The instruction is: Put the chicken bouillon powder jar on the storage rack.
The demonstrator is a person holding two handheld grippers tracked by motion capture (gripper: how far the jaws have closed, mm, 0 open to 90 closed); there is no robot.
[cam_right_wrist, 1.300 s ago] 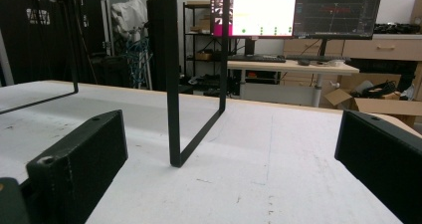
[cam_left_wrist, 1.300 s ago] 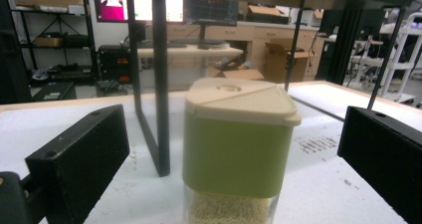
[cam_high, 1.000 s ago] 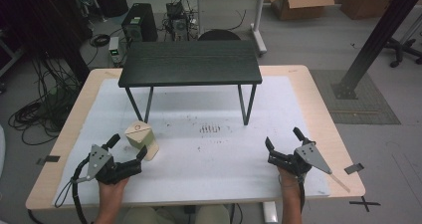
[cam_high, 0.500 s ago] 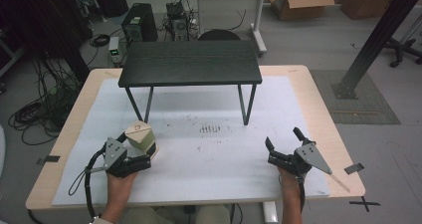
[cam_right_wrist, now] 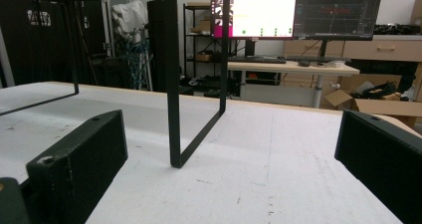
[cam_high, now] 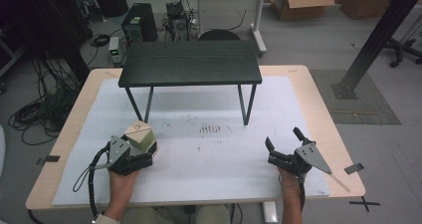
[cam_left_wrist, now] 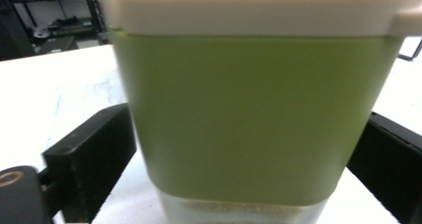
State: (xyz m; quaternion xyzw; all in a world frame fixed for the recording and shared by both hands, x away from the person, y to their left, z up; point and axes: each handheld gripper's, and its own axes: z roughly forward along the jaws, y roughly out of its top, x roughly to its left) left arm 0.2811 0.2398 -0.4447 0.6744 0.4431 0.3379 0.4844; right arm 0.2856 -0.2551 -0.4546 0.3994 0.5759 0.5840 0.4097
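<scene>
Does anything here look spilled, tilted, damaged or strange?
Nothing stands out. The green square container with a cream lid stands upright between the left gripper jaws, lid on, and nothing is spilled on the white table sheet.

I'm working in a lab or tech workshop — a pale wooden table [cam_high: 318, 99] with a white mat, and a small black stand [cam_high: 190, 68] on it. Beyond the table, a computer tower [cam_high: 141, 22] and loose cables [cam_high: 37, 112] sit on the grey floor, with cardboard boxes [cam_high: 303, 5] farther back. Past the stand, two monitors [cam_right_wrist: 298, 12] glow on a desk — shelving beside them.
</scene>
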